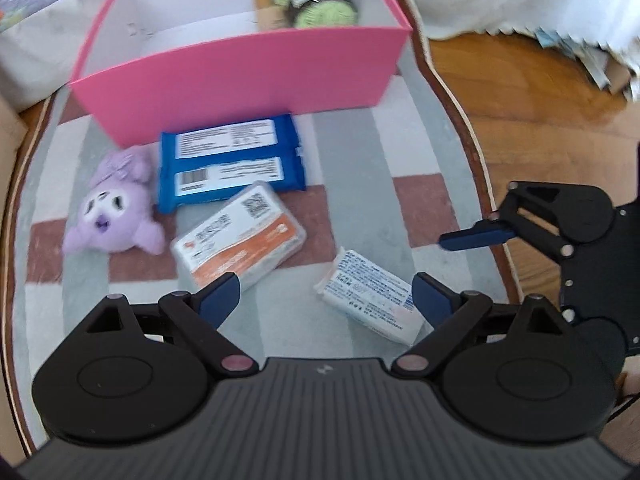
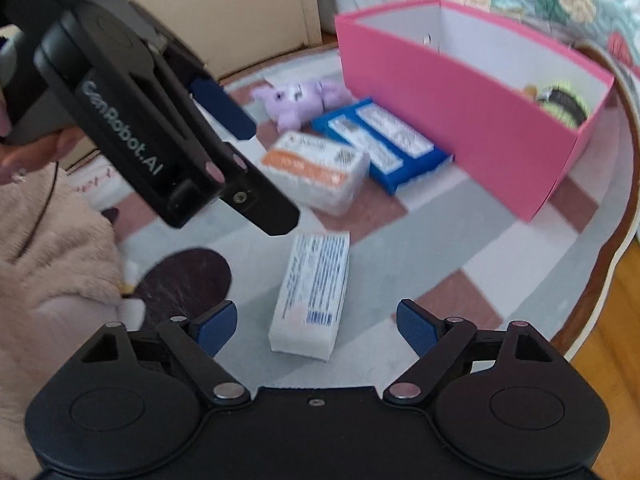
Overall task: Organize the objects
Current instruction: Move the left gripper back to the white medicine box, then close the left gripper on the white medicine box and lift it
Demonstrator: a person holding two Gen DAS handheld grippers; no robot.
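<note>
a round table [image 1: 400, 152] with a dark wooden rim carries a striped cloth of grey, white and dull red, and a wooden floor [image 1: 520, 80] shows beyond its edge. at the far side of the table stands a pink box [image 1: 240, 76] with white inner walls; inside it, in the far right corner, lies a green and dark round thing [image 1: 324, 0], too blurred to name, next to something tan.

in front of the box lies a blue packet [image 1: 230, 160] with white labels, just beside the box's front wall. a purple plush toy [image 1: 114, 208] rests to the packet's left. an orange and white pack [image 1: 240, 236] lies tilted, its far corner overlapping the blue packet's near edge. apart from these, nearer the tongs, a small white pack [image 2: 310, 292] with blue print lies alone on the cloth.

the left gripper [image 1: 324, 296] hangs above the cloth with its blue fingers spread wide and nothing between them; the small white pack lies just inside its right finger. the right gripper [image 2: 316, 320] is also spread wide and empty, with the white pack lying on the table between and just ahead of its fingers [image 2: 416, 326].
</note>
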